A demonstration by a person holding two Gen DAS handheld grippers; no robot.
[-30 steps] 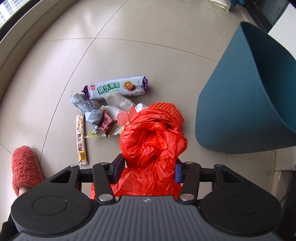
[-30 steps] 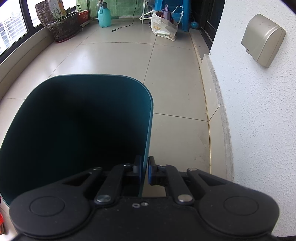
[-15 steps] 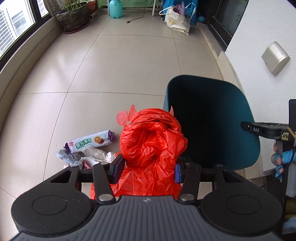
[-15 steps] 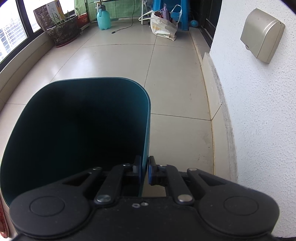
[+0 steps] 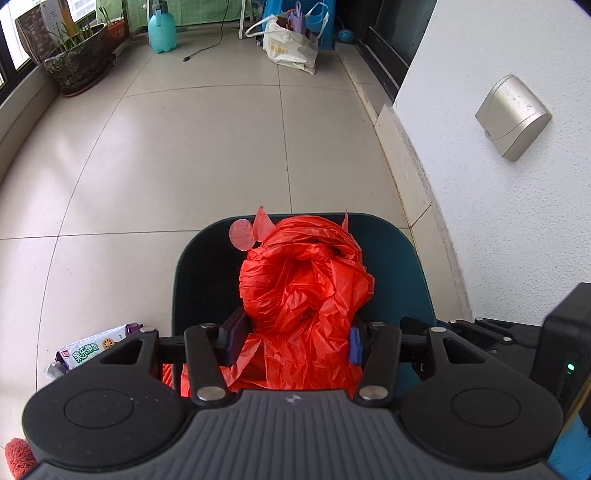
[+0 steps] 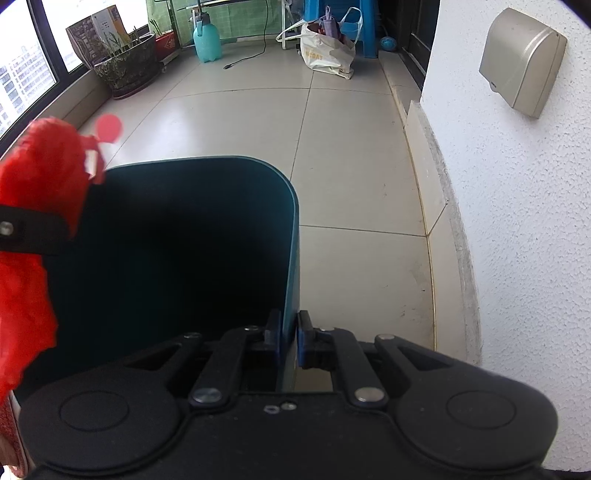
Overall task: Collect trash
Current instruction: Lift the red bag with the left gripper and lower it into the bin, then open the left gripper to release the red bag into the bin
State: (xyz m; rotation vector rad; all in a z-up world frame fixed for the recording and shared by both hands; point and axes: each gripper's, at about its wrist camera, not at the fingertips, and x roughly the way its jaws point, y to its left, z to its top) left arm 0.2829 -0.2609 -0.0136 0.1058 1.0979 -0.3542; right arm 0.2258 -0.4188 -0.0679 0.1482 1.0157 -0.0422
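My left gripper [image 5: 293, 341] is shut on a crumpled red plastic bag [image 5: 303, 284], which hangs over the open mouth of the dark teal bin [image 5: 410, 266]. In the right wrist view the same red bag [image 6: 40, 173] enters from the left edge, above the bin's [image 6: 184, 240] left rim. My right gripper [image 6: 289, 334] is shut on the bin's right wall, one pad inside and one outside. A biscuit packet [image 5: 96, 347] and other wrappers lie on the floor to the left of the bin, mostly hidden by my left gripper's body.
A white wall [image 5: 498, 203] with a beige box [image 5: 513, 116] runs along the right. At the far end stand a plant pot [image 5: 79, 62], a teal sprayer bottle [image 5: 162, 29] and a white bag [image 5: 291, 46]. A red slipper [image 5: 18, 456] shows bottom left.
My left gripper carried the red bag up and to the right, from the litter pile to above the bin's mouth. The bag now shows in the right wrist view. The right gripper stayed on the bin.
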